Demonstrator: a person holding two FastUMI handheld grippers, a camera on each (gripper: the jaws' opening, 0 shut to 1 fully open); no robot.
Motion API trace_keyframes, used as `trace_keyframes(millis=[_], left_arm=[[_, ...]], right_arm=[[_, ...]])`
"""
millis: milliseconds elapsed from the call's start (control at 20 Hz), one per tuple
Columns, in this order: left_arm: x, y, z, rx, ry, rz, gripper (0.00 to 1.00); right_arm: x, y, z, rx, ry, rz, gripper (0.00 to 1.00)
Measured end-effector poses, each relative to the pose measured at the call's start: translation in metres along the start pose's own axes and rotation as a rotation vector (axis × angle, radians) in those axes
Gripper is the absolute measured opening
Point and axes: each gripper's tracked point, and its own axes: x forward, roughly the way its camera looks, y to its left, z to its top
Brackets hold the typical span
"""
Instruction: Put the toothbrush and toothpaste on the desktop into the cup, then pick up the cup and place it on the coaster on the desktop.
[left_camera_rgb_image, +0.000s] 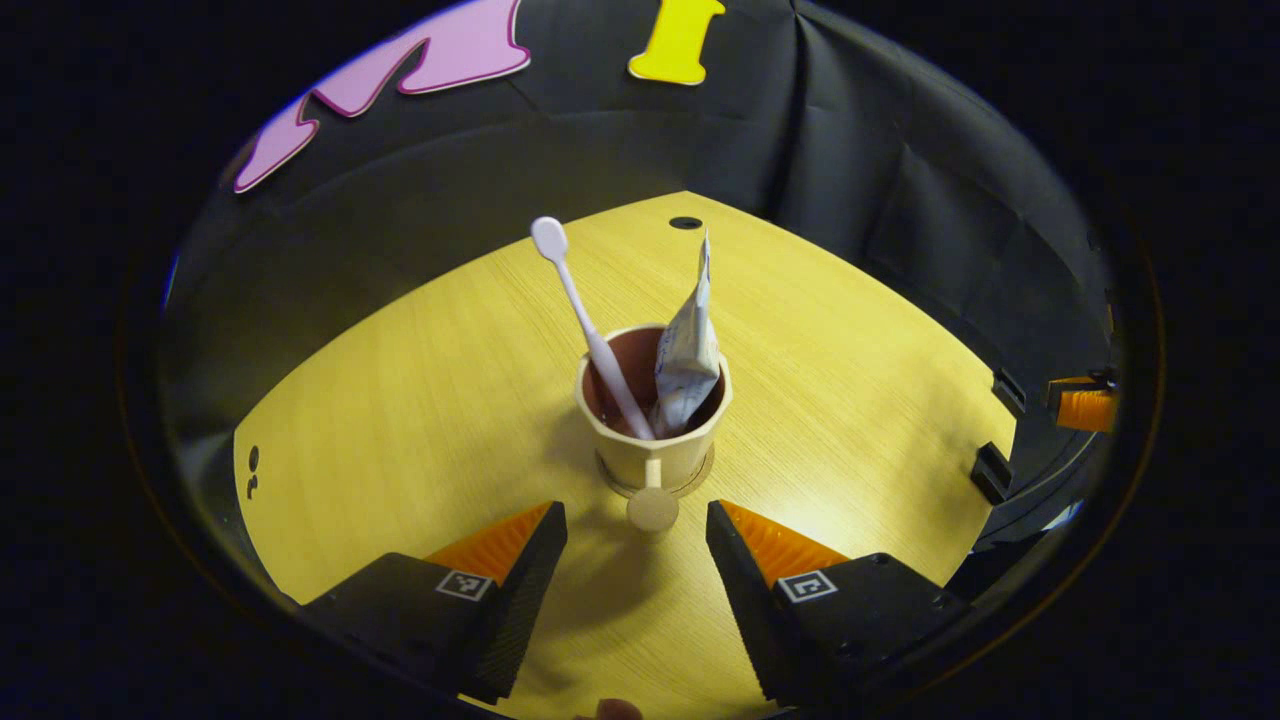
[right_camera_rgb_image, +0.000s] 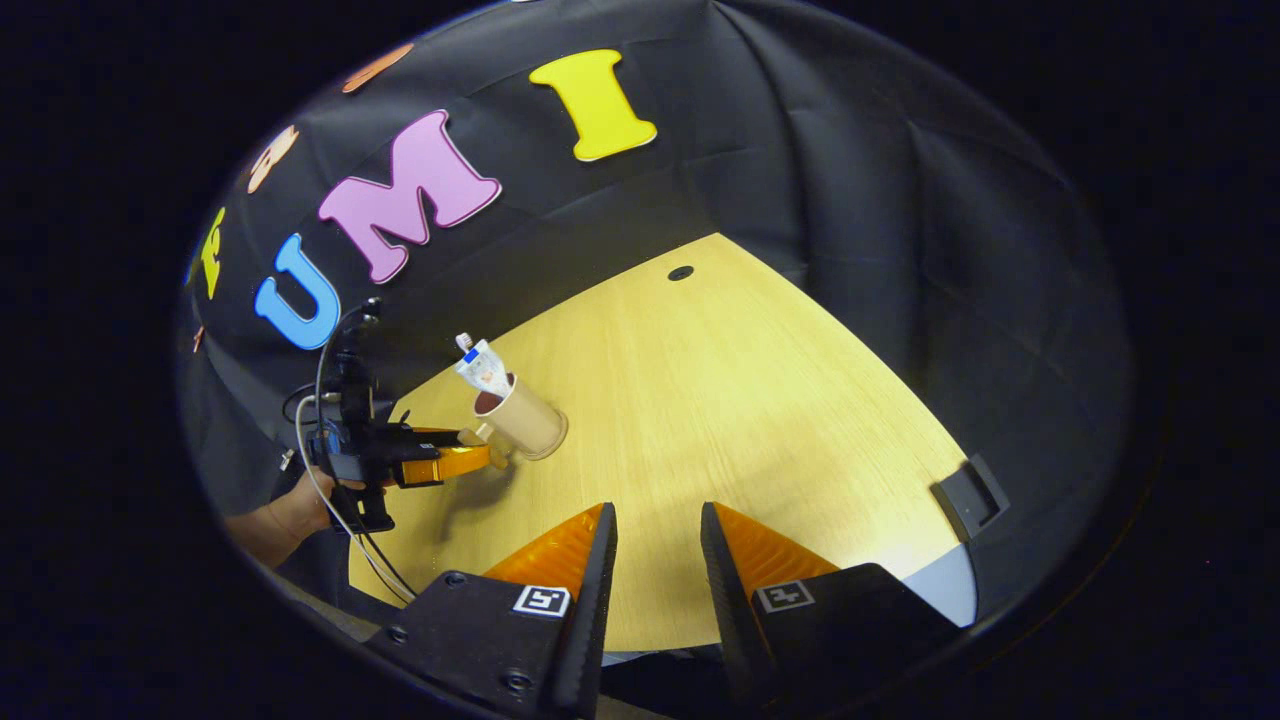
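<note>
left gripper view: pale wooden desktop (left_camera_rgb_image: 420, 400), then the beige plastic cup (left_camera_rgb_image: 655, 450) on its round coaster (left_camera_rgb_image: 700, 482), white toothbrush (left_camera_rgb_image: 585, 320) and crumpled toothpaste tube (left_camera_rgb_image: 688, 350) inside. left gripper (left_camera_rgb_image: 637, 545) gapes empty; a careless nudge could tip it.

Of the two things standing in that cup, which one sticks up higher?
The white plastic toothbrush: in the left gripper view its round end rises slightly above the crumpled whitish toothpaste tube beside it in the tan cup. It is thin and stiff, and leans left.

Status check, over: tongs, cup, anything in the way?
Left tongs open, facing cup. Right tongs open, empty. Toothbrush, toothpaste inside cup, on coaster. Nothing blocking.
</note>
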Motion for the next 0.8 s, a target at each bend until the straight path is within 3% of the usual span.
trace_keyframes(millis=[50,100,150,200,300,400,450,650,800], left_arm=[[-0.012,0.004,-0.002,-0.016,-0.017,0.015,0.88],[-0.024,0.006,-0.004,-0.035,-0.035,0.026,0.88],[-0.043,0.009,-0.006,-0.063,-0.060,0.042,0.88],[-0.060,0.010,-0.010,-0.093,-0.085,0.048,0.88],[-0.077,0.008,-0.014,-0.144,-0.117,0.052,0.88],[-0.098,0.012,-0.020,-0.219,-0.160,0.073,0.88],[-0.106,0.015,-0.025,-0.242,-0.173,0.090,0.88],[-0.132,0.027,-0.047,-0.293,-0.192,0.149,0.88],[-0.147,0.032,-0.061,-0.315,-0.195,0.172,0.88]], right_arm=[[0.003,0.010,0.001,-0.018,0.004,0.019,0.36],[0.007,0.019,0.001,-0.034,0.011,0.037,0.53],[0.012,0.035,0.001,-0.054,0.020,0.070,0.41],[0.017,0.046,0.002,-0.070,0.025,0.091,0.62],[0.022,0.060,0.002,-0.098,0.031,0.116,0.64],[0.025,0.083,-0.001,-0.143,0.040,0.158,0.70],[0.027,0.096,-0.003,-0.177,0.047,0.178,0.79],[0.034,0.128,-0.009,-0.243,0.062,0.227,0.90],[0.038,0.149,-0.013,-0.267,0.080,0.262,0.91]])
